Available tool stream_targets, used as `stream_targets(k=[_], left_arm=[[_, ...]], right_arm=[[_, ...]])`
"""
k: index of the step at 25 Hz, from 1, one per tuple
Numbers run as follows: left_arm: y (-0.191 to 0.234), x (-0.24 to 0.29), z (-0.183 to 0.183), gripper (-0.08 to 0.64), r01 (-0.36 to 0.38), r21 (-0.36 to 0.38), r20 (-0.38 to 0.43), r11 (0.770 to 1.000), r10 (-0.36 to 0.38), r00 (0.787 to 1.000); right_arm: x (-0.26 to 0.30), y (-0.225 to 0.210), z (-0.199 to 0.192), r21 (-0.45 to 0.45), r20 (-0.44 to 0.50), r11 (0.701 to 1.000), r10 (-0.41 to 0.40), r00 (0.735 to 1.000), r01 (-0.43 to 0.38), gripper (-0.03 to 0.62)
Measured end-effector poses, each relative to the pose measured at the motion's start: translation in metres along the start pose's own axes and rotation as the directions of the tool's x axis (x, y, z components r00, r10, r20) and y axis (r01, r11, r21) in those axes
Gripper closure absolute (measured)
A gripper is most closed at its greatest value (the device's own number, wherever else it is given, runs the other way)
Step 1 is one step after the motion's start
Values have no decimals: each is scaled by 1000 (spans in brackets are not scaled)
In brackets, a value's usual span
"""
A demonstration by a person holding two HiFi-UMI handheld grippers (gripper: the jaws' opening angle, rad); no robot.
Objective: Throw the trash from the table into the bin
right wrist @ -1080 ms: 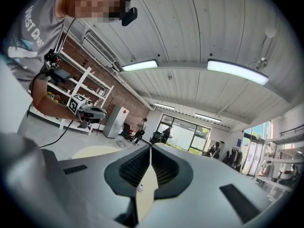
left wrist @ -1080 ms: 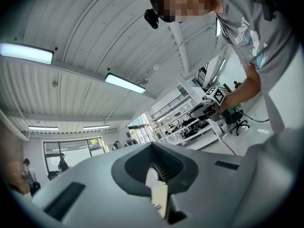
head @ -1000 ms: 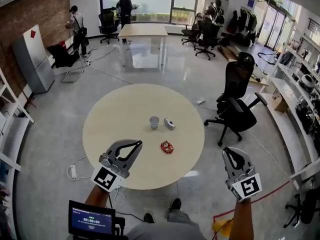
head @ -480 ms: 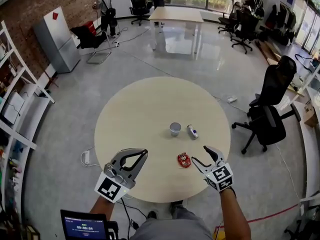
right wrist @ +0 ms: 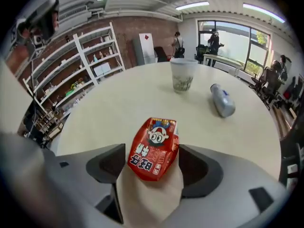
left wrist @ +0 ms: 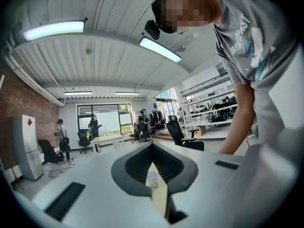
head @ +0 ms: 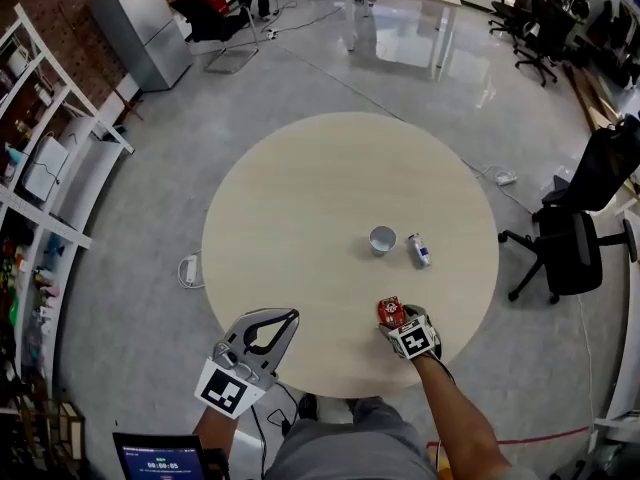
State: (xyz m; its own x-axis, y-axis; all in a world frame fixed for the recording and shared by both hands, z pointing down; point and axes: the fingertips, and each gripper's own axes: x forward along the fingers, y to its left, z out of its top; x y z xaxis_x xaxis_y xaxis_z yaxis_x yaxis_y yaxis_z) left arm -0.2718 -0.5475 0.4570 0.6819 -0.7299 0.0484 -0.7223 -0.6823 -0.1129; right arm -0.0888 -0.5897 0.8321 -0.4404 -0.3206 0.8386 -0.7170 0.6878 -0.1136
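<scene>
**Three pieces of trash on the table, right jaws wide around the red packet**

One big round table [head: 300, 198] fills the head view. Its top is pale, smooth and matte like light wood laminate, and most of it is bare. It stands on a glossy grey floor.

Next in size are the two hand-held grippers, both grey moulded plastic with a marker cube at the back. The left gripper [head: 290, 316] hangs over the table's near edge. Its curved jaws are closed tip to tip in a teardrop loop with nothing caught inside. Its own view shows only the distant cup through the gap. The right gripper [head: 398, 318] is tipped down onto the tabletop close to the near edge.

Now the trash. A paper cup [head: 382, 239] stands upright right of the table's centre. It is white, round-rimmed and slightly tapered, with faint print on its wall. Just beside it on the right, apart from it, a small silvery bottle [head: 419, 250] lies on its side, a smooth cylinder.

Smallest is the red snack packet [head: 389, 312], glossy crinkled foil in a puffed pillow shape with a cartoon face and white characters. It lies flat on the table near the near edge, between the right gripper's jaws. Those jaws have just been opening and stand spread wide on either side of it, not squeezing it.
</scene>
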Motion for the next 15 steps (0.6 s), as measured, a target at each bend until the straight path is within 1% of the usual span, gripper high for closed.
stream_targets(k=[2, 5, 7, 9, 10, 12, 15], left_arm=[[4, -7, 1, 517, -14, 5, -12, 1000, 14, 1000], [8, -16, 6, 517, -13, 22, -11, 1000, 13, 1000], [9, -19, 8, 517, -8, 23, 9, 1000, 8, 1000], [5, -23, 12, 517, 7, 29, 28, 1000, -8, 1000], [3, -26, 17, 517, 16, 31, 36, 999, -17, 999], [-4, -39, 30, 517, 36, 33, 55, 999, -38, 998], [-20, -63, 52, 517, 71, 41, 88, 997, -75, 993]], right_arm=[[6, -2, -5, 18, -13, 1000, -16, 1000, 16, 259], [-3, 0, 1, 28, -1, 999, -21, 1000, 21, 261], [-15, -3, 13, 25, 47, 999, -47, 998, 45, 261], [-42, -6, 34, 24, 130, 996, -93, 987, 91, 262], [-63, -4, 49, 19, 182, 993, -118, 976, 117, 261], [-115, 9, 81, -3, 294, 986, -161, 942, 169, 262], [-201, 38, 118, -45, 440, 964, -217, 872, 262, 261]])
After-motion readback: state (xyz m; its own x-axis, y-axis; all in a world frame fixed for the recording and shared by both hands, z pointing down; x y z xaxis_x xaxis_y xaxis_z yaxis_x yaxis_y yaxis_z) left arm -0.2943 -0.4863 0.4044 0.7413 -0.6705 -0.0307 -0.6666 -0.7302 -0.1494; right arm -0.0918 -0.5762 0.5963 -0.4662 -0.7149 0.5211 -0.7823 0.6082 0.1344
